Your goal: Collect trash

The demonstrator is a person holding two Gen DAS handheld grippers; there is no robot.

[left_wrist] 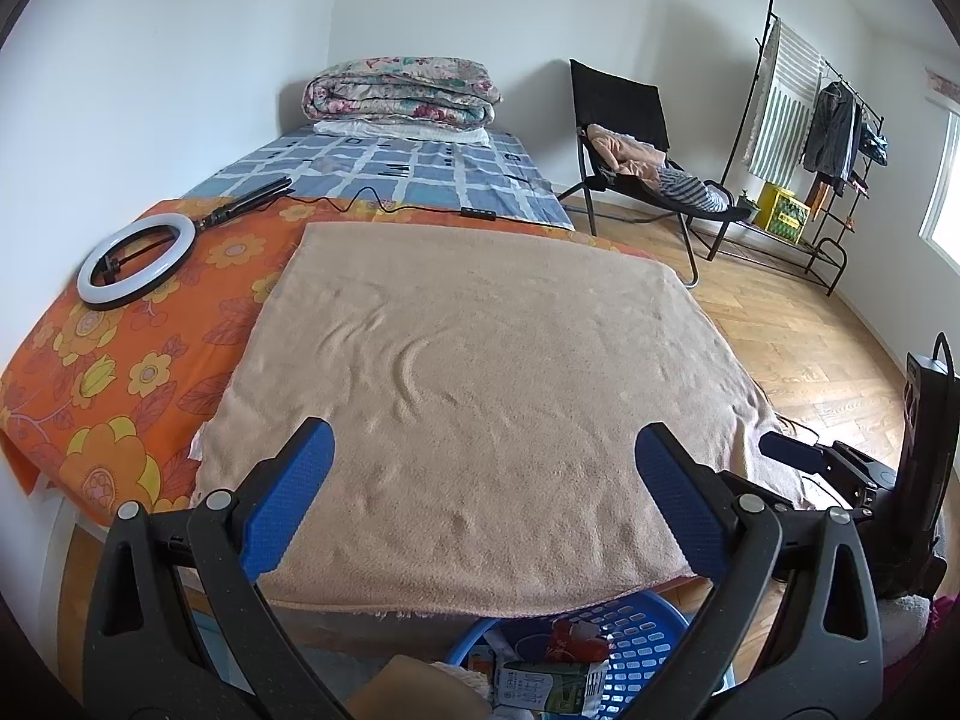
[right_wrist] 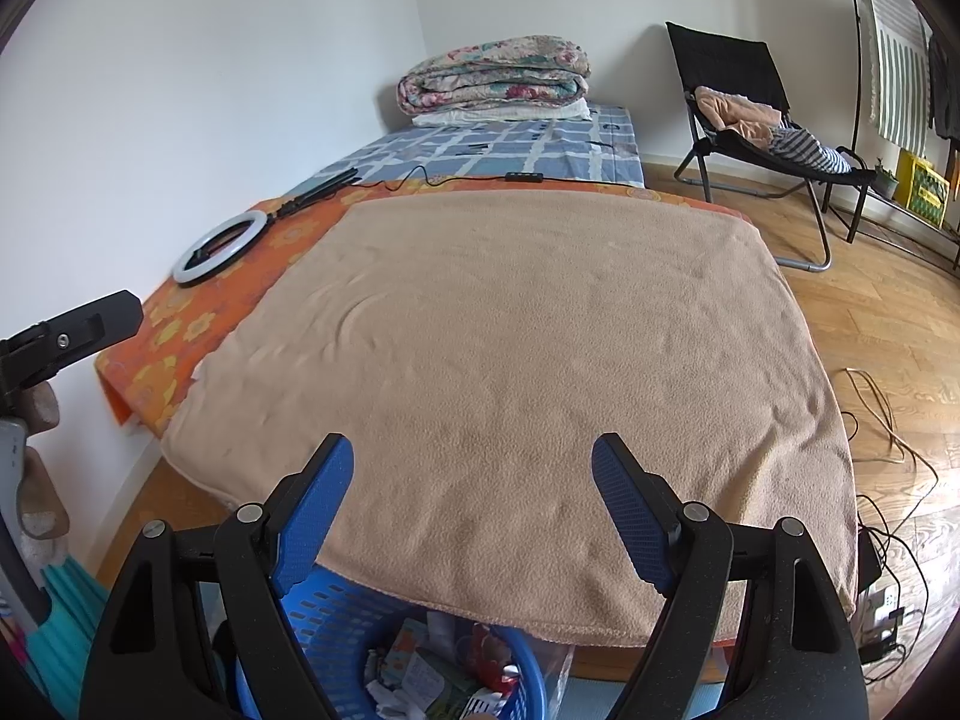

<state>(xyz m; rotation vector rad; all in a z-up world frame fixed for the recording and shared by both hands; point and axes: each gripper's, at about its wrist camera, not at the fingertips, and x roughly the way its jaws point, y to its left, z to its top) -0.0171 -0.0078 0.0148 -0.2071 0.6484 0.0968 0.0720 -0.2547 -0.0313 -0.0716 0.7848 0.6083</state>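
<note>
A blue plastic basket (left_wrist: 636, 630) sits on the floor below the bed's near edge, holding trash: a red wrapper (left_wrist: 576, 639) and a milk carton (left_wrist: 540, 687). It also shows in the right wrist view (right_wrist: 336, 612), with paper scraps and wrappers (right_wrist: 438, 672) inside. My left gripper (left_wrist: 483, 480) is open and empty above the tan blanket (left_wrist: 480, 372). My right gripper (right_wrist: 471, 489) is open and empty over the same blanket (right_wrist: 510, 330). The right gripper's body shows at the left wrist view's right edge (left_wrist: 840, 468).
A ring light (left_wrist: 137, 258) with its cable lies on the orange floral sheet (left_wrist: 120, 360). A folded quilt (left_wrist: 402, 90) sits at the bed's far end. A black chair (left_wrist: 636, 150) with clothes, a clothes rack (left_wrist: 810, 138) and floor cables (right_wrist: 888, 420) are to the right.
</note>
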